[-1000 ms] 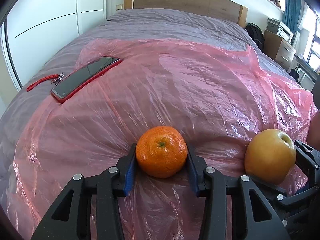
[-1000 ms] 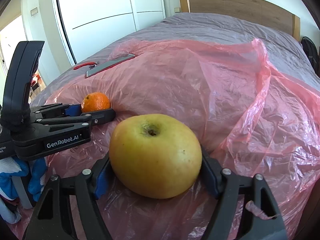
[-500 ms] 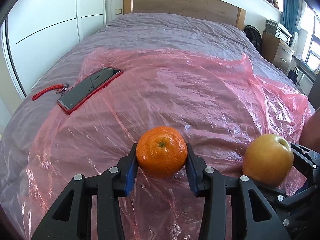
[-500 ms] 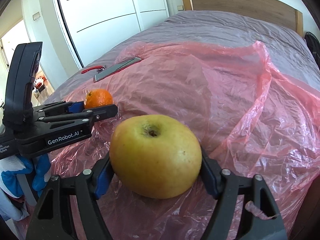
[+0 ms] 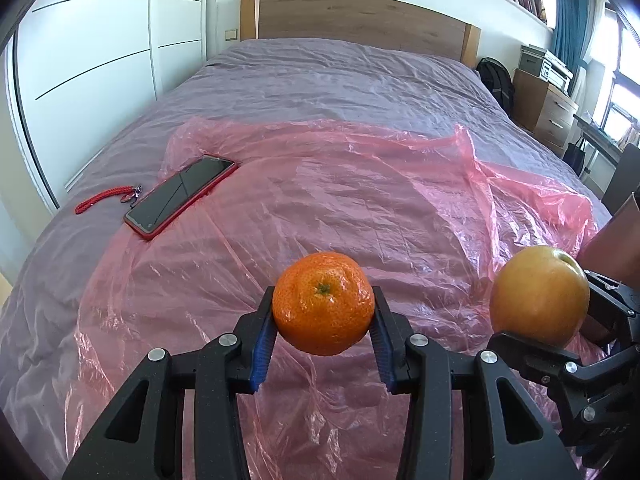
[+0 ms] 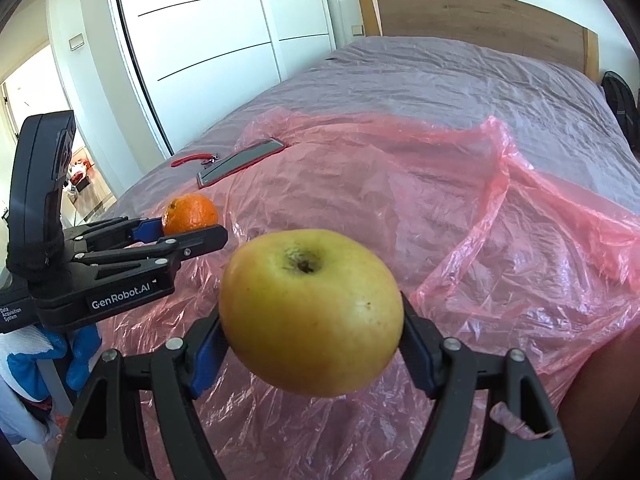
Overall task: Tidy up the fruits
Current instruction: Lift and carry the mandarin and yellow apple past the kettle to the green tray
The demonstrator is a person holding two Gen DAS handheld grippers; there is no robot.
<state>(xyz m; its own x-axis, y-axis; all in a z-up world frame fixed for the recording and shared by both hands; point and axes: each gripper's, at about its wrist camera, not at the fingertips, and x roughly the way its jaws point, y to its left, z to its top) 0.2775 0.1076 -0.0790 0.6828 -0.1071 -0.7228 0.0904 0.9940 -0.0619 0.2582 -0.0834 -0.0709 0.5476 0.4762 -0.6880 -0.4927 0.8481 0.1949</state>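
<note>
We see our left gripper (image 5: 323,320) clamped on a glossy orange (image 5: 323,303), and our right gripper (image 6: 311,344) spread wider, gripping a yellow apple (image 6: 311,322). Both fruits hang above the near edge of the pink plastic sheet (image 5: 360,208) on the bed (image 5: 340,72).

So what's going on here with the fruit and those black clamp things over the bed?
A person is sorting fruit with a hand-held gripper in each hand. The left hand-held gripper is clamped on an orange, and the right hand-held gripper on a yellow apple. Both fruits are held up off the pink plastic sheet spread over the bed. A phone in a red case lies at the sheet's far left edge.
</note>
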